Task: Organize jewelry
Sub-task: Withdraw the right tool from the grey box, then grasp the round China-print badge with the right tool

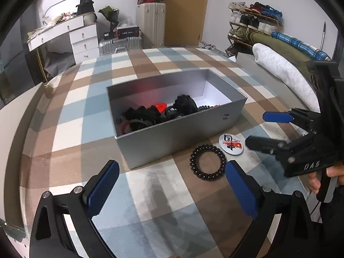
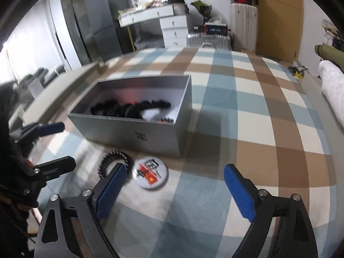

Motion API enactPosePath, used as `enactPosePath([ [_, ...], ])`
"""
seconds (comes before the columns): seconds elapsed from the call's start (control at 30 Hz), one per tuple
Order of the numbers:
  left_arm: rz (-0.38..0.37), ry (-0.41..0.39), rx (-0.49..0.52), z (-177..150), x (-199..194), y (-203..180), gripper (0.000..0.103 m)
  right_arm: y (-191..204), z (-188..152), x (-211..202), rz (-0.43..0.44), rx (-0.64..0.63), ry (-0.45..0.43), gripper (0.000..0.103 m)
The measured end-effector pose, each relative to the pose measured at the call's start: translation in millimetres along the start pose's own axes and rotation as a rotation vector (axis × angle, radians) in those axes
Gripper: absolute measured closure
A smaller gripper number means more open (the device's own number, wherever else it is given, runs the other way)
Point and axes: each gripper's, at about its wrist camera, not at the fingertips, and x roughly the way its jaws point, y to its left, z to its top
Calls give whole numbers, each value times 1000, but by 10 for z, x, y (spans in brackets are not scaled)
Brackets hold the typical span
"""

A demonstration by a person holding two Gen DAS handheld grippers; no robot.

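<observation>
Just ahead of the released left tongs (image 1: 172,185), the black coil bracelet (image 1: 208,163) lies flat; right tongs (image 2: 175,190), also released, flank the round badge (image 2: 150,173).

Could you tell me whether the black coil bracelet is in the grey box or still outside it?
Outside. The black coil bracelet lies flat on the checked cloth beside the round badge, before the grey box.

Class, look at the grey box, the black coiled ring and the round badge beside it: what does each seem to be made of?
Grey box: probably cardboard, matte silver-grey outside, white inside, with thin, crisp walls.
Black coiled ring: likely glossy plastic, a spiral hair tie; highlights glint on its coils.
Round badge: printed, shiny face, perhaps coated metal or plastic.
</observation>
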Motion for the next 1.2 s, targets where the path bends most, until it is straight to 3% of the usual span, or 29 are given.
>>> enactPosePath([
  [0.5,15,27,-30,-76,97,67,2,217,-85,249,-108,-77,85,7],
  [0.8,18,25,-35,-72,91,86,2,244,-45,297,-135,-43,60,11],
  [1.0,13,29,-30,-78,103,74,2,292,-28,258,-84,-59,40,48],
  [1.03,12,29,-30,-80,102,70,2,316,-30,246,-74,-75,38,62],
  [1.2,-6,40,-28,-93,113,42,2,395,-66,177,-21,-126,34,62],
])
